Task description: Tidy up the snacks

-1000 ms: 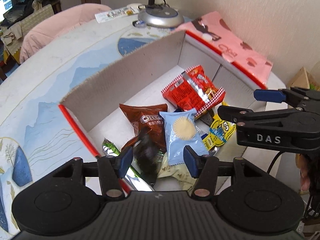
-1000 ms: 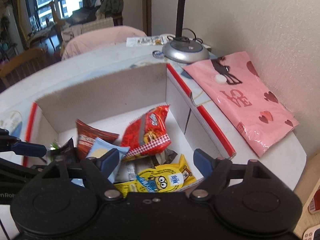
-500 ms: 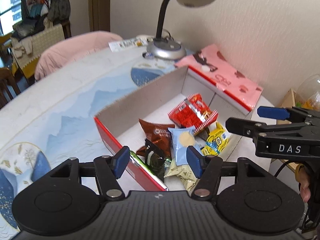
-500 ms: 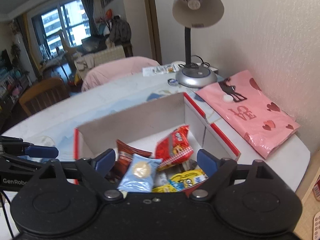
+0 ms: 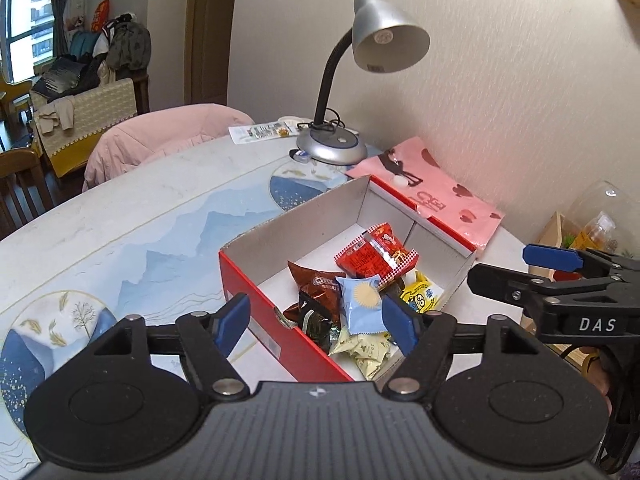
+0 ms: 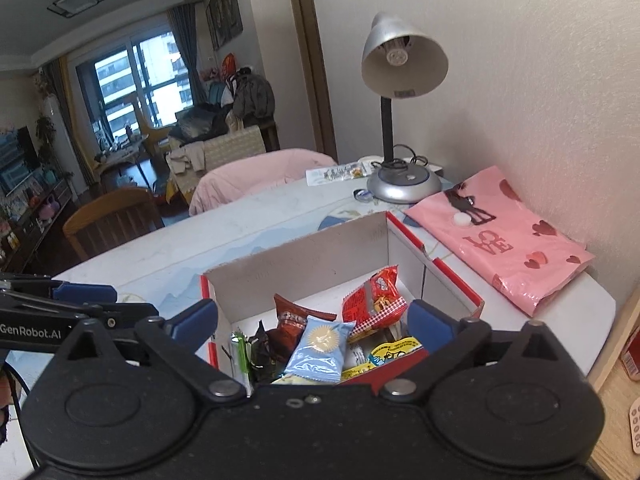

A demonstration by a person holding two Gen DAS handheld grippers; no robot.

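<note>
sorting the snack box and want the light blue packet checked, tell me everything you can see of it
The light blue packet is a small sealed pillow pouch, plastic by its look, with crimped ends and a round pale yellow sun-like print on its face. It lies face up, tilted, on top of the heap in the red box, overlapping the brown packet and a cream packet. Neither gripper touches it.

The left gripper (image 5: 314, 322) points forward and downward with its blue-padded jaws apart and nothing between them; they have just been opening. The right gripper (image 6: 314, 326) sits beside it at a similar downward tilt, its jaws spread wider, also empty and just opened further. Each gripper's black arm shows at the edge of the other's wrist view, and the two do not touch.
</note>
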